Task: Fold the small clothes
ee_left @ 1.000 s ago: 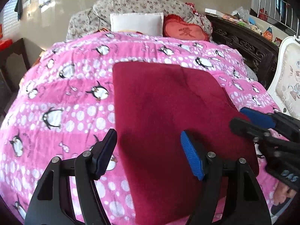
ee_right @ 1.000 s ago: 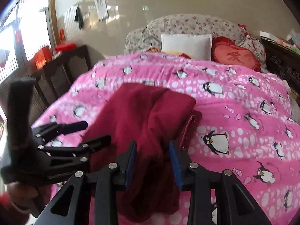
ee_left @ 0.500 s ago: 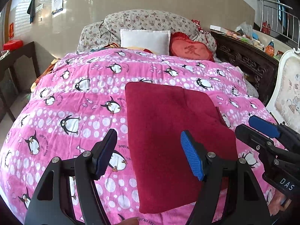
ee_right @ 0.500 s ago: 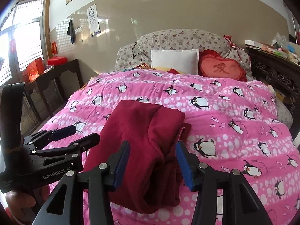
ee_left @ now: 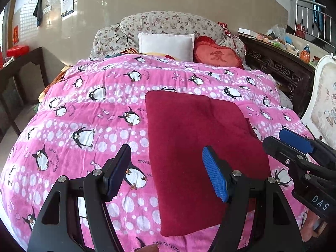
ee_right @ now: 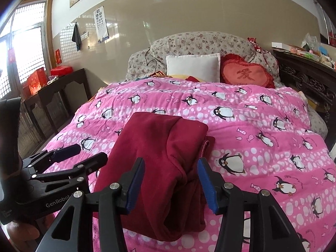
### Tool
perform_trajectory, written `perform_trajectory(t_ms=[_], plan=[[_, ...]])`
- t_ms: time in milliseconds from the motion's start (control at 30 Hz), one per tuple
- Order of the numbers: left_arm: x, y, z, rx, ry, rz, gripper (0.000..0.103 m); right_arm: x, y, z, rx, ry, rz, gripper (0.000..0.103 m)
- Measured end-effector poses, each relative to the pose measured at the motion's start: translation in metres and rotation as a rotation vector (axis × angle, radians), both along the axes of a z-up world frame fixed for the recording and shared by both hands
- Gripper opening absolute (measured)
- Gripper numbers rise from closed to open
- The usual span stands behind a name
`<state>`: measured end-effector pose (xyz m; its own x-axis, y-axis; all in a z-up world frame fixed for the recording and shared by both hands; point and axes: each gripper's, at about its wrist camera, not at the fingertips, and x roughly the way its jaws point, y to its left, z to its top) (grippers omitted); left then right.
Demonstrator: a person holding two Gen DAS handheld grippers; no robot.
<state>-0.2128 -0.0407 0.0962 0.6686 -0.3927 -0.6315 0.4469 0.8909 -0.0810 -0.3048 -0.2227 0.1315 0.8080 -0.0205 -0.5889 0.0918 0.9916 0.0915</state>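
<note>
Folded dark red garment (ee_left: 195,147) lying flat on the pink penguin blanket (ee_left: 88,109), near end of the bed. Left gripper (ee_left: 166,171) wide open above its near left edge, holding nothing. Right gripper (ee_right: 171,183) open too, empty, above the near right side.

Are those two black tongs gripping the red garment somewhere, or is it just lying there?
Nothing is held. Both the left tongs and the right tongs are open above the red garment, which lies folded on the pink bedspread.
</note>
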Motion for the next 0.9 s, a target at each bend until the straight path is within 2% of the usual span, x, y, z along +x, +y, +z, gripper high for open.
perform_trajectory(t_ms=[900], plan=[[0.0032, -0.0024, -0.0038, 0.004, 0.016, -0.012, 0.071, 0.0081, 0.0040, -0.0052, 0.005, 0.033, 0.015, 0.051]])
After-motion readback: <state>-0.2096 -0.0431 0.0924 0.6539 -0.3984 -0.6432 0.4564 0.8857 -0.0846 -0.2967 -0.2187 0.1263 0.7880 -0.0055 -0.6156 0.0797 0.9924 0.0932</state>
